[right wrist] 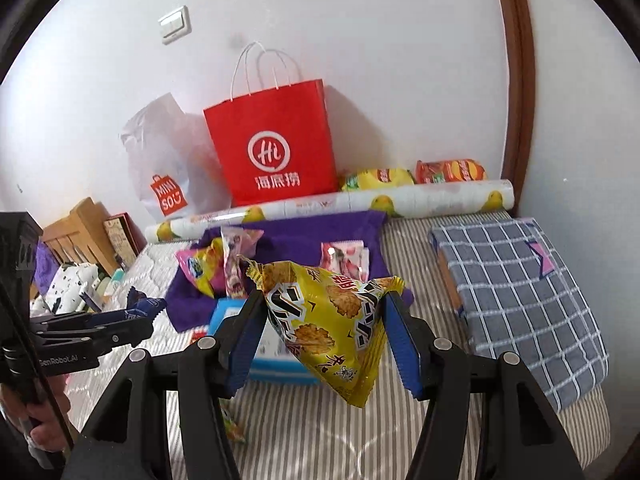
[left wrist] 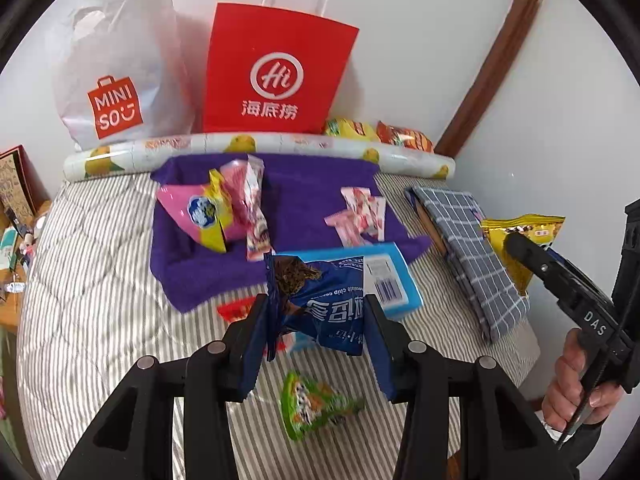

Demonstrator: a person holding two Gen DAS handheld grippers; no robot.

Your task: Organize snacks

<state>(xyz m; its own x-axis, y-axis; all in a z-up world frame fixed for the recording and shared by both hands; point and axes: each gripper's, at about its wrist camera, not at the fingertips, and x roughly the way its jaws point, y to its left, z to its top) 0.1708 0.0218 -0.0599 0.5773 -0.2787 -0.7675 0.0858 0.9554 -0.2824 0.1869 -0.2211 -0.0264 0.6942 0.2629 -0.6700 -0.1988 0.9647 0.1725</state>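
Here the left gripper, angled downward, clamps a crinkly dark-blue cookie packet above the striped quilted bed. At its 3 o'clock the right gripper, tilted likewise, pinches a glossy yellow pillow-shaped cracker bag; a fuzzy purple towel lies at 12 o'clock.

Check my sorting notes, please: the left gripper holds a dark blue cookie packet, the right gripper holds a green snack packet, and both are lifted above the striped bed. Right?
Not quite. The right gripper holds a yellow snack packet, as the right wrist view shows; the green packet lies on the striped bed. The left gripper does hold the dark blue cookie packet.
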